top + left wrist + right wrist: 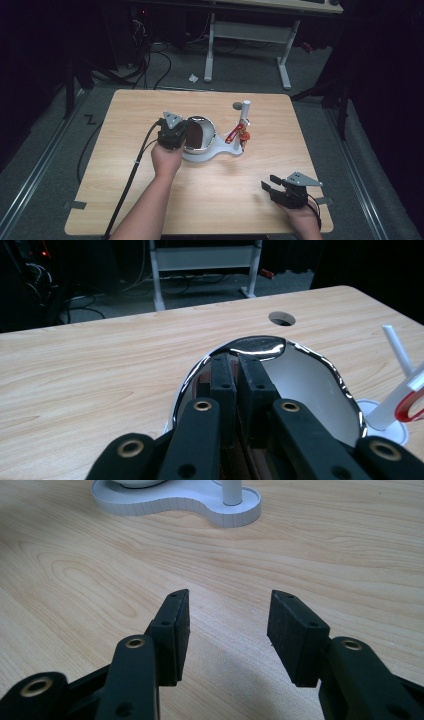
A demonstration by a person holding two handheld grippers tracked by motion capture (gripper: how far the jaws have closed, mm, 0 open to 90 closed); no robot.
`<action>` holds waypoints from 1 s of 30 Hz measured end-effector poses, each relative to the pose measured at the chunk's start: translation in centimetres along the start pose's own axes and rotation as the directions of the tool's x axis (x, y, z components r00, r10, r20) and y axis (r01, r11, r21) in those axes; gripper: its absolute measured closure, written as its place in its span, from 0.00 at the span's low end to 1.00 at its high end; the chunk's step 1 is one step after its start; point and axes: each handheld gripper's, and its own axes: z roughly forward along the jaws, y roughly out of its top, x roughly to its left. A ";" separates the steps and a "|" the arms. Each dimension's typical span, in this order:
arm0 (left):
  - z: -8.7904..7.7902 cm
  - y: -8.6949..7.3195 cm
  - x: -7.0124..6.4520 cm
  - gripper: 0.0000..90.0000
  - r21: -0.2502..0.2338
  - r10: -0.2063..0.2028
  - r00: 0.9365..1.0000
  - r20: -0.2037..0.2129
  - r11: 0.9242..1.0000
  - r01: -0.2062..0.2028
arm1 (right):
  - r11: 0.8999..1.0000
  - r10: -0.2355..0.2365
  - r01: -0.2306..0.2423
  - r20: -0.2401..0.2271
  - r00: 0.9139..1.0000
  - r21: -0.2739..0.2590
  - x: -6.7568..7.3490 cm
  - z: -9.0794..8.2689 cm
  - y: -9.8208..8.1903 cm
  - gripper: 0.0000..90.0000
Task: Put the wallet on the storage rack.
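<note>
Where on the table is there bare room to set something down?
The table is bare along its whole left side, across the near middle between the left hand and the right gripper, and at the far right corner. It is crowded mid-table: the white stand, its bowl and post.

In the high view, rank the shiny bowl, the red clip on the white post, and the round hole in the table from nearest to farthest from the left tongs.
1. Shiny bowl: directly at the left tongs, which are closed at its rim.
2. Red clip: to the right of the bowl, on the white post.
3. Round hole: farther back on the table, beside the post's top.
</note>
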 end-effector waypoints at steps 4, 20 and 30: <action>-0.1 0.2 0.1 0.87 -0.012 -0.012 1.000 0.013 1.000 0.012 | 1.000 0.002 -0.002 0.000 1.000 -0.001 0.0 0.0 0.0 0.58; -1.4 0.6 0.4 0.65 -0.027 -0.010 0.996 0.090 1.000 0.013 | 1.000 -0.005 0.005 -0.003 1.000 0.003 0.1 0.1 0.0 0.57; -3.5 0.9 1.0 0.56 -0.038 0.009 0.993 0.116 0.999 -0.005 | 1.000 -0.011 0.011 -0.002 1.000 0.006 0.2 0.2 0.1 0.57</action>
